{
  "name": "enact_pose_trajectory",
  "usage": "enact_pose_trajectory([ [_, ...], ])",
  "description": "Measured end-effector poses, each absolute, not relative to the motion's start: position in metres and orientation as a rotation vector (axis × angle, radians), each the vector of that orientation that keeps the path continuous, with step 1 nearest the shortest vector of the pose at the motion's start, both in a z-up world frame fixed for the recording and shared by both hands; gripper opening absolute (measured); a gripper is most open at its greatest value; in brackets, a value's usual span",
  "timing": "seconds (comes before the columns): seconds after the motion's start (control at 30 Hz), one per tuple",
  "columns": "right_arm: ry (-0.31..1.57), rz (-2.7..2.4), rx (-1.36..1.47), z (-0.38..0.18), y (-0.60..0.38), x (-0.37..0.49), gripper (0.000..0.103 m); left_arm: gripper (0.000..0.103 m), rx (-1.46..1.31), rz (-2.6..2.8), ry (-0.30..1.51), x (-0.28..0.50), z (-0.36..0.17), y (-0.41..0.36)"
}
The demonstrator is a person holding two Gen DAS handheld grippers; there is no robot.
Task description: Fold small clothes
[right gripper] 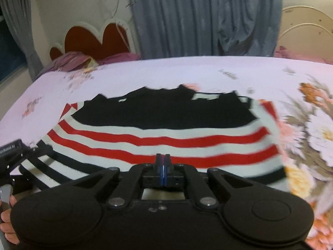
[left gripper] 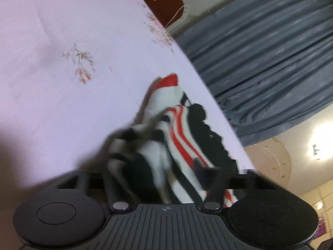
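A small striped garment (right gripper: 162, 133), black at the far part with red, white and black stripes nearer me, lies spread on the lilac floral bedsheet (right gripper: 145, 73). My right gripper (right gripper: 163, 162) is shut, its pads pressed together at the garment's near edge; whether cloth is pinched between them is hidden. In the left wrist view the same garment (left gripper: 177, 137) is bunched and blurred over my left gripper (left gripper: 164, 187), whose fingers are buried in the cloth. The left gripper also shows in the right wrist view (right gripper: 12, 152) at the garment's left edge.
A red, white-trimmed headboard (right gripper: 93, 39) and purple bedding (right gripper: 77, 60) are at the bed's far left. Grey curtains (right gripper: 197, 16) hang behind the bed. The bed's far edge (left gripper: 208, 87) runs close to the garment in the left wrist view.
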State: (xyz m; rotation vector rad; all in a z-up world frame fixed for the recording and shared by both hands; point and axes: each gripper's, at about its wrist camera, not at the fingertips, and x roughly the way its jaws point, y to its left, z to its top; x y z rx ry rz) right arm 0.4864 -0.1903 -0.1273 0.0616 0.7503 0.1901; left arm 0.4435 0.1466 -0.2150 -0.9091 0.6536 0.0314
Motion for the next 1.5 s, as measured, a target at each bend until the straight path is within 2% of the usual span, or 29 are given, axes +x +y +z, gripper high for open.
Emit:
enact_pose_trajectory([
  [0.07, 0.755, 0.198, 0.042, -0.129, -0.18, 0.492, 0.001, 0.015, -1.008, -0.021, 0.597, 0.438, -0.209, 0.154],
  [0.13, 0.732, 0.223, 0.036, -0.127, -0.173, 0.493, 0.001, 0.015, -0.971, -0.056, 0.564, 0.434, -0.201, 0.152],
  [0.2, 0.71, 0.259, 0.045, -0.128, -0.171, 0.492, 0.001, 0.015, -0.975, -0.045, 0.613, 0.438, -0.213, 0.155],
  [0.27, 0.812, 0.229, 0.0, -0.149, -0.167, 0.503, 0.0, 0.016, -0.99, -0.031, 0.665, 0.442, -0.23, 0.158],
  [0.47, 0.828, 0.219, 0.001, -0.157, -0.167, 0.503, 0.0, 0.015, -0.967, -0.03, 0.656, 0.446, -0.221, 0.152],
  [0.7, 0.836, 0.238, 0.022, -0.157, -0.173, 0.508, 0.0, 0.015, -0.817, -0.117, 0.598, 0.452, -0.164, 0.116],
  [0.93, 0.663, 0.158, 0.342, -0.12, -0.273, 0.484, 0.003, 0.015, -0.635, -0.289, 0.609, 0.471, -0.078, 0.014],
  [1.07, 0.605, 0.088, 0.444, -0.1, -0.349, 0.462, 0.004, 0.015, -0.388, -0.345, 0.698, 0.48, -0.068, -0.085],
  [1.1, 0.596, 0.07, 0.465, -0.097, -0.365, 0.457, 0.006, 0.016, -0.349, -0.363, 0.744, 0.485, -0.078, -0.112],
  [1.13, 0.586, 0.049, 0.492, -0.094, -0.383, 0.452, 0.007, 0.025, -0.3, -0.373, 0.796, 0.489, -0.091, -0.135],
  [1.17, 0.578, 0.031, 0.514, -0.094, -0.397, 0.446, 0.008, 0.052, -0.263, -0.394, 0.861, 0.494, -0.107, -0.156],
  [1.2, 0.57, 0.008, 0.537, -0.092, -0.412, 0.441, 0.016, 0.058, -0.248, -0.424, 0.94, 0.497, -0.123, -0.174],
  [1.27, 0.566, -0.02, 0.575, -0.092, -0.436, 0.434, 0.027, 0.058, -0.258, -0.442, 0.95, 0.484, -0.125, -0.184],
  [1.33, 0.576, -0.022, 0.593, -0.092, -0.454, 0.43, 0.047, 0.058, -0.275, -0.449, 0.873, 0.469, -0.101, -0.175],
  [1.37, 0.572, -0.016, 0.595, -0.092, -0.456, 0.428, 0.051, 0.058, -0.28, -0.434, 0.824, 0.466, -0.09, -0.164],
  [1.43, 0.586, 0.042, 0.623, -0.095, -0.458, 0.429, 0.051, 0.058, -0.261, -0.373, 0.73, 0.461, -0.073, -0.136],
  [1.5, 0.626, 0.132, 0.641, -0.101, -0.449, 0.439, 0.051, 0.058, -0.216, -0.273, 0.711, 0.474, -0.072, -0.107],
])
